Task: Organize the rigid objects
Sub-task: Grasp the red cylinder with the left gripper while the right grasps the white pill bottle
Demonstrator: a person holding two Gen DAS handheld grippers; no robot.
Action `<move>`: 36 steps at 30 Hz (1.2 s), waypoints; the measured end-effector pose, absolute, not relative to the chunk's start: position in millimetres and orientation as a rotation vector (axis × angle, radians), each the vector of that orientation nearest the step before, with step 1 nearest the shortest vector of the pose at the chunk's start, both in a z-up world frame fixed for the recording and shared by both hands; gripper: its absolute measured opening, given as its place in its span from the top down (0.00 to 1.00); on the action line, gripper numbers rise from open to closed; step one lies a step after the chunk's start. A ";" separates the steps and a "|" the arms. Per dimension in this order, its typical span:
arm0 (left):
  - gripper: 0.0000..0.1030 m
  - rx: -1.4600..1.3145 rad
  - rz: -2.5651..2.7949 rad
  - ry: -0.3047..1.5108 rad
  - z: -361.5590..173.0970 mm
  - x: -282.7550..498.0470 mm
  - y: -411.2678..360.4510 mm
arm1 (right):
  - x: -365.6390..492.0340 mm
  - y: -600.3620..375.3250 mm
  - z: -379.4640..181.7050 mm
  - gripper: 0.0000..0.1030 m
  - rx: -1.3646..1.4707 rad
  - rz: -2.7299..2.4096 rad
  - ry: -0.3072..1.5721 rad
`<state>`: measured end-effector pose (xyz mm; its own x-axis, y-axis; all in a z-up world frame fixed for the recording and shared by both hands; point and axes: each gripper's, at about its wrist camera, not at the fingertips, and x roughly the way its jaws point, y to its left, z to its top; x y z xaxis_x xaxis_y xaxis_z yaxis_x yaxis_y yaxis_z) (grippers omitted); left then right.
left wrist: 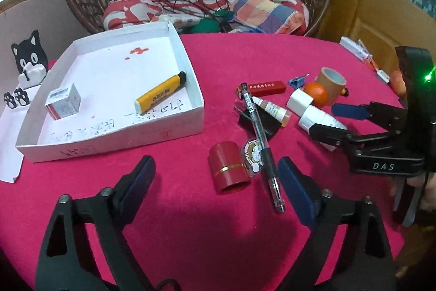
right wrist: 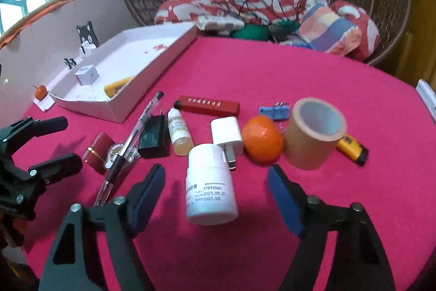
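- We see a tabletop (left wrist: 272, 56) under a magenta cloth, carrying everything ahead of both claws.
- A white tray (left wrist: 190, 78) lies ahead and left of the left claw (left wrist: 216, 173); inside it we see a small white box (left wrist: 64, 100) and a yellow lighter (left wrist: 160, 93), apart from each other.
- Our left claw hangs over the cloth with its jaws apart and nothing clamped; a red cylinder (left wrist: 227, 168) lies on its side just ahead, between the fingertips, and a black pen (left wrist: 259, 135) runs just inside the right finger.
- Our right claw (right wrist: 216, 182) is also apart, with a white pill bottle (right wrist: 211, 184) lying between its fingers; we see a gap on both sides, so no pad presses on it.
- Just beyond the bottle sit a white plug (right wrist: 226, 132) and an orange (right wrist: 261, 139); a tape roll (right wrist: 313, 135) stands ahead right of the claw, touching the orange.
- Farther ahead lie a red bar (right wrist: 207, 105), a dropper bottle (right wrist: 178, 135), a black charger (right wrist: 154, 137) and a blue clip (right wrist: 273, 112).
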<state>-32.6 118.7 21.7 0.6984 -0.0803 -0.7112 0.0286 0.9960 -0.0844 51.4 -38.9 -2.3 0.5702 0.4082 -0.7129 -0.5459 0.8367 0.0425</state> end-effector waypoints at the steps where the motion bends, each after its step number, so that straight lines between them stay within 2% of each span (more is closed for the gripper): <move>1: 0.20 -0.067 -0.049 0.805 19.8 -29.1 118.1 | 52.4 -38.1 -4.1 0.41 -0.197 0.557 0.790; 2: 0.21 -0.069 -0.041 0.810 18.8 -27.4 118.5 | 54.0 -37.9 -5.6 0.49 -0.202 0.552 0.795; 4: 0.26 -0.067 -0.042 0.820 17.6 -25.9 118.6 | 53.4 -38.1 -9.1 0.58 -0.202 0.551 0.806; 5: 0.29 -0.054 -0.040 0.825 16.7 -26.3 117.9 | 53.1 -39.2 -9.6 0.59 -0.199 0.555 0.808; 14: 0.29 0.008 -0.032 0.862 5.5 -13.0 111.0 | 50.0 -36.4 -13.5 0.65 -0.225 0.561 0.807; 19: 0.53 -0.026 -0.062 0.853 7.3 -15.9 114.7 | 47.2 -42.2 -11.2 0.65 -0.200 0.574 0.815; 21: 0.72 -0.037 -0.074 0.855 7.8 -18.6 116.8 | 46.8 -42.8 -10.5 0.65 -0.191 0.576 0.817; 36: 0.72 0.005 -0.002 0.884 -3.6 -14.9 117.6 | 44.1 -45.5 -8.6 0.65 -0.183 0.586 0.819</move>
